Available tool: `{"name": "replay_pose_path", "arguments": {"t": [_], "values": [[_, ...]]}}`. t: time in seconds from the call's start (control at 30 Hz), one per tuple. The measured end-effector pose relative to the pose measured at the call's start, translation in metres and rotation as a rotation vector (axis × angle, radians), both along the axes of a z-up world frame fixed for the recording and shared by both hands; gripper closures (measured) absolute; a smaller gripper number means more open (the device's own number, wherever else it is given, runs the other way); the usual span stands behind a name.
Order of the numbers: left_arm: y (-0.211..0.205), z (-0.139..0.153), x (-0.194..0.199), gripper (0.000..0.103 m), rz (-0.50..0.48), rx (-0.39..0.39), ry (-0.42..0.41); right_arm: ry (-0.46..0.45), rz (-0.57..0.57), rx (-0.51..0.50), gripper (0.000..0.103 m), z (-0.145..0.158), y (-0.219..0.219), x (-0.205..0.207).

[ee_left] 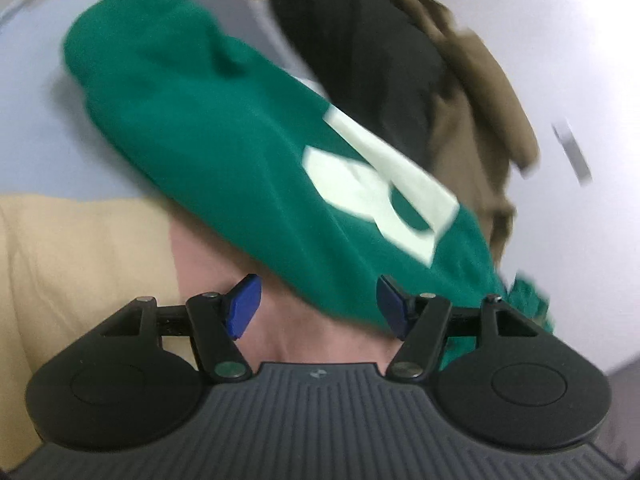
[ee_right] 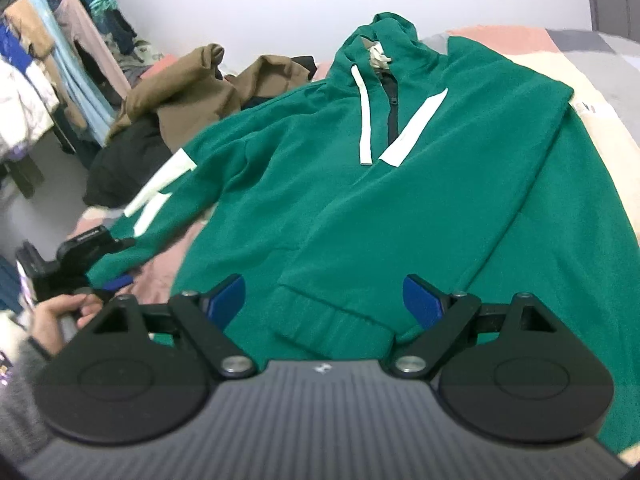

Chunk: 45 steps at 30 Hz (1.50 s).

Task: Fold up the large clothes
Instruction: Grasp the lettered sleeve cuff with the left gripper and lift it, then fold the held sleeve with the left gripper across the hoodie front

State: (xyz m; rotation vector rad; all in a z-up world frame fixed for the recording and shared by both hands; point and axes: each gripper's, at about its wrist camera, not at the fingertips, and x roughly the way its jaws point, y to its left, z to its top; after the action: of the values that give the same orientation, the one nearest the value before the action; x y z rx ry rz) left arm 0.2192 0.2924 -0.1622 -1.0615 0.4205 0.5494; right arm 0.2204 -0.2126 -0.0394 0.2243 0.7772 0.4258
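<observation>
The green fleece hoodie [ee_right: 400, 208] has white drawstrings [ee_right: 365, 120] and white sleeve lettering [ee_left: 380, 184]. The bed cover [ee_right: 592, 120] shows cream, pink and grey blocks. A brown jacket [ee_right: 188, 88] lies crumpled.

A green hoodie [ee_right: 360, 184] lay flat on the bed [ee_right: 592, 80], front side up, with white cords and a dark zipper. The right tongs [ee_right: 322, 300] stood wide open over its cuff [ee_right: 332, 320], holding nothing. At the left, a hand [ee_right: 56, 316] held the left tongs [ee_right: 112, 280] by the sleeve [ee_right: 168, 200]. Brown clothes [ee_right: 192, 84] were piled behind.
</observation>
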Motion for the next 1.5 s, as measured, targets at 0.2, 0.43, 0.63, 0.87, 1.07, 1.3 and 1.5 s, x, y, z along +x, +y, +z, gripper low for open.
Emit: {"name": "replay_pose_path", "arguments": {"t": [0.2, 0.43, 0.63, 0.87, 1.07, 1.3, 1.5], "values": [[0.043, -0.005, -0.003, 0.034, 0.161, -0.08, 0.028, 0.005, -0.049, -0.048, 0.015, 0.013, -0.006, -0.008], [0.069, 0.012, 0.025, 0.035, 0.21, 0.118, 0.139, 0.077, -0.086, -0.05, 0.015, 0.019, -0.006, -0.012], [0.074, 0.027, 0.055, 0.081, 0.201, 0.327, 0.258, 0.09, -0.104, -0.066, 0.014, 0.019, -0.005, -0.006], [0.04, 0.097, 0.087, 0.094, 0.104, 0.64, 0.247, 0.078, -0.147, -0.04, 0.014, 0.026, -0.017, -0.006], [-0.037, 0.167, 0.117, 0.095, -0.091, 0.88, 0.137, 0.049, -0.172, 0.002, 0.014, 0.035, -0.034, -0.015], [-0.182, 0.209, 0.148, 0.095, -0.419, 1.048, -0.052, 0.033, -0.192, 0.048, 0.014, 0.041, -0.049, -0.023], [-0.292, 0.201, 0.17, 0.095, -0.705, 1.01, -0.187, 0.018, -0.206, 0.079, 0.014, 0.042, -0.061, -0.026]]}}
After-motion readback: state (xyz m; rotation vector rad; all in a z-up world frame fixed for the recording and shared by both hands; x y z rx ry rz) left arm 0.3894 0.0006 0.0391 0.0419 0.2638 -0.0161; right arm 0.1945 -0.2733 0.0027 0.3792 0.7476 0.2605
